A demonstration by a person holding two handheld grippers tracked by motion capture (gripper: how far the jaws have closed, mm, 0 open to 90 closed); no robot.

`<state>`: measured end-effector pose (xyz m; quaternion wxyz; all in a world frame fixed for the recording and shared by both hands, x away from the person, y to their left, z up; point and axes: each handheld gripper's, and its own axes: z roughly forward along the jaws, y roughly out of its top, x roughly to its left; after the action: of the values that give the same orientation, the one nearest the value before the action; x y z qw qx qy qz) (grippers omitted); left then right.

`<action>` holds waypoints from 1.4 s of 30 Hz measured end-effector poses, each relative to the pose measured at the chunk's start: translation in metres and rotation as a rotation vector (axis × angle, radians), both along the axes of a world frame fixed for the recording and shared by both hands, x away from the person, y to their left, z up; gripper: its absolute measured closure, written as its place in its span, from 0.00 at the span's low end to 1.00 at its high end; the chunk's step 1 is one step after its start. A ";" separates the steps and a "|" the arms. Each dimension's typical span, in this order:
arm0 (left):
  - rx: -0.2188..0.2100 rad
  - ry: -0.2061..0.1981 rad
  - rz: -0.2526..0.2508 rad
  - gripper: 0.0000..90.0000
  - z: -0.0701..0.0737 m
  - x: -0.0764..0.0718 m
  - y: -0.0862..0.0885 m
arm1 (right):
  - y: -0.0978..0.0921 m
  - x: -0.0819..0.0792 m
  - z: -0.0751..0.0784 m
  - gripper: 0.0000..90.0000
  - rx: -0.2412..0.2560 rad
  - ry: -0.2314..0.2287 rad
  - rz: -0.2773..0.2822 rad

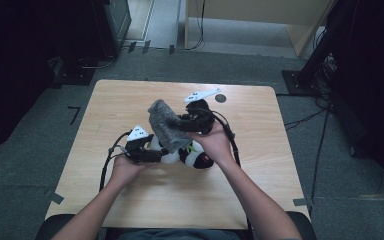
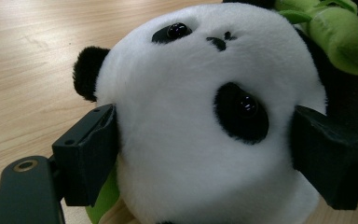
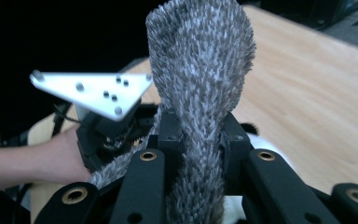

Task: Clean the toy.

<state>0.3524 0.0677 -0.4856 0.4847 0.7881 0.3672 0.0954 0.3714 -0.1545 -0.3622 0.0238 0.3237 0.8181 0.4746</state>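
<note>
Two grips carry the risk here: the left gripper [image 2: 205, 154] squeezes the round black-and-white plush panda's [image 2: 200, 121] head near the middle of the light wooden table [image 1: 130, 100], while the right gripper [image 3: 198, 135], pinching a fuzzy grey cloth [image 3: 200, 70], could tug it free or topple the toy.

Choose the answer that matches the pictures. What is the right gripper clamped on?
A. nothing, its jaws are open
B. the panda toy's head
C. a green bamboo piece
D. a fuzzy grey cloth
D: in the right gripper view the right gripper has its jaws pinched on the fuzzy grey cloth, while the left gripper grips the panda toy's head.
</note>
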 end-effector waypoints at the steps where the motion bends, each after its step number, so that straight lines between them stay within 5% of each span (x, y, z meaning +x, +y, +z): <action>1: -0.005 0.000 0.002 0.16 0.000 0.000 0.000 | 0.003 0.001 -0.005 0.84 -0.005 0.014 0.002; 6: -0.012 -0.004 0.004 0.16 -0.001 -0.001 0.000 | 0.015 0.008 -0.040 0.84 -0.075 0.077 0.006; 9: -0.009 0.000 0.006 0.16 -0.001 -0.001 0.000 | 0.013 0.013 -0.050 0.83 -0.053 0.102 0.003; 13: 0.012 0.010 0.014 0.18 0.001 -0.002 -0.003 | 0.010 0.013 -0.050 0.81 -0.102 0.057 0.005; 26: 0.020 0.034 0.026 0.21 0.002 0.000 -0.003 | -0.013 0.024 -0.051 0.81 -0.095 0.094 -0.034; 33: 0.036 0.028 0.027 0.21 0.003 -0.001 -0.004 | -0.036 0.033 -0.050 0.82 -0.153 0.102 -0.128; 36: 0.028 0.029 0.029 0.21 0.003 0.000 -0.004 | -0.048 0.037 -0.051 0.83 -0.133 0.131 -0.144; 42: 0.026 0.027 0.030 0.21 0.003 0.000 -0.004 | -0.053 0.039 -0.047 0.83 -0.163 0.101 -0.153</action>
<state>0.3525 0.0640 -0.4823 0.4678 0.7900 0.3843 0.0969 0.4103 -0.2071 -0.4091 0.0449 0.4056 0.8271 0.3866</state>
